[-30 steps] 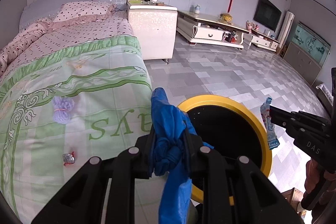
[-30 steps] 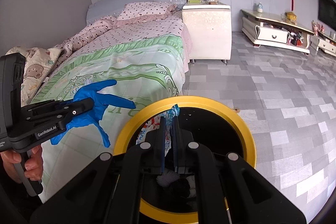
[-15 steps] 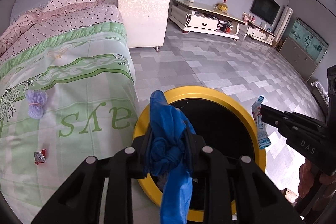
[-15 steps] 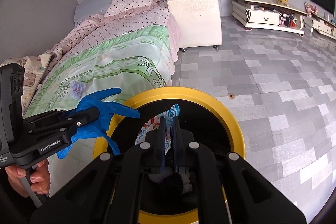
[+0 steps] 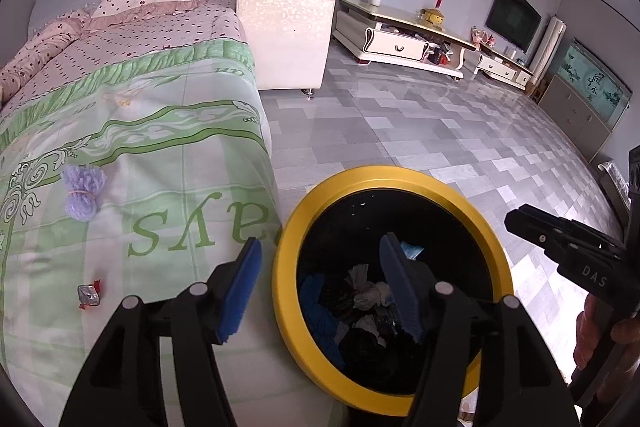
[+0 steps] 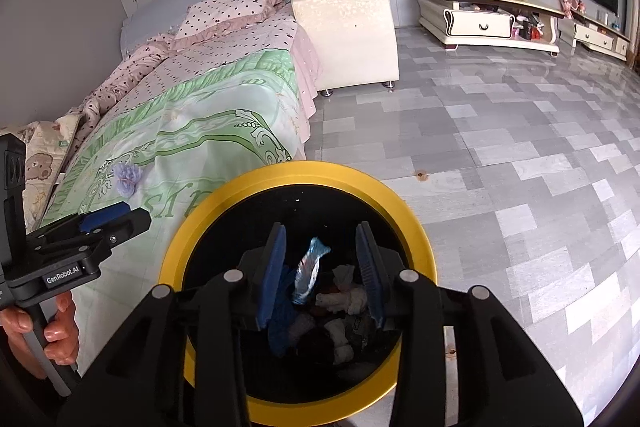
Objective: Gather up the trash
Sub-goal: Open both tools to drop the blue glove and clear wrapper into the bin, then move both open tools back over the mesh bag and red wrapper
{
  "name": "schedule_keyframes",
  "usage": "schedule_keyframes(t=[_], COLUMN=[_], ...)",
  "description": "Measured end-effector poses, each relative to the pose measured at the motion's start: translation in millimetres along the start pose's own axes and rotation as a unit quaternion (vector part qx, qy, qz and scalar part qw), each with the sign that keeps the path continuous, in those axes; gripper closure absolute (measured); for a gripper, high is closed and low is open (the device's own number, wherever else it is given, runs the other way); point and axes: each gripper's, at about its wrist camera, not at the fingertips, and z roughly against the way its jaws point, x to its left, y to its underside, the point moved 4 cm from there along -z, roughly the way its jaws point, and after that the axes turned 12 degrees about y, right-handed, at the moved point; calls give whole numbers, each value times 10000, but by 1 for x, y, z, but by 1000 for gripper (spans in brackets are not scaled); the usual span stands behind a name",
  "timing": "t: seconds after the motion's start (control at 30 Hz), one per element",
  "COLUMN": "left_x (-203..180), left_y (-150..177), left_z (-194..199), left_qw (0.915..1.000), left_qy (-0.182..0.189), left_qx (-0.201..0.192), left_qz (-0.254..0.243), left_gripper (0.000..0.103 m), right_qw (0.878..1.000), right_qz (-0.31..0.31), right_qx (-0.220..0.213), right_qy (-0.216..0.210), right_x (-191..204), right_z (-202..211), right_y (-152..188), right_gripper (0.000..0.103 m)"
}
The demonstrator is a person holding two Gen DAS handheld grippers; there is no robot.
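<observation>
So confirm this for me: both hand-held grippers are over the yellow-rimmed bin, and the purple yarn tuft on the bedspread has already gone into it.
Not quite. The purple yarn tuft has not gone in: the left wrist view shows it lying on the green bedspread. The rest holds: the left hand-held gripper and right hand-held gripper, jaws opening, are over the yellow-rimmed bin.

We saw open floor (image 5: 420, 131) right of and beyond the bin (image 5: 288, 291); the bed (image 5: 160, 187) pressed against its left rim, the nightstand (image 5: 288, 39) farther back.
</observation>
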Motion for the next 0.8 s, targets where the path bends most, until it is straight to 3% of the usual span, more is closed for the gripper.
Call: schedule_keyframes(t=[0.13, 0.3, 0.8], left_x=[18, 51, 191], left_y=[-1, -4, -16], left_z=[7, 20, 58], left_qw=[9999, 9990, 9892], left_qy=[-148, -394, -1298], left_qx=[-24, -99, -230], left_qz=[51, 191, 643], left_gripper=[41, 39, 39], right_qw=[9998, 9977, 9793], right_qz=[4, 269, 1188], right_qx=[-102, -293, -73], right_qy=[-164, -553, -1638], right_x=[4, 36, 208], right_z=[7, 21, 6], right_y=[3, 6, 23], right_gripper=[66, 60, 60])
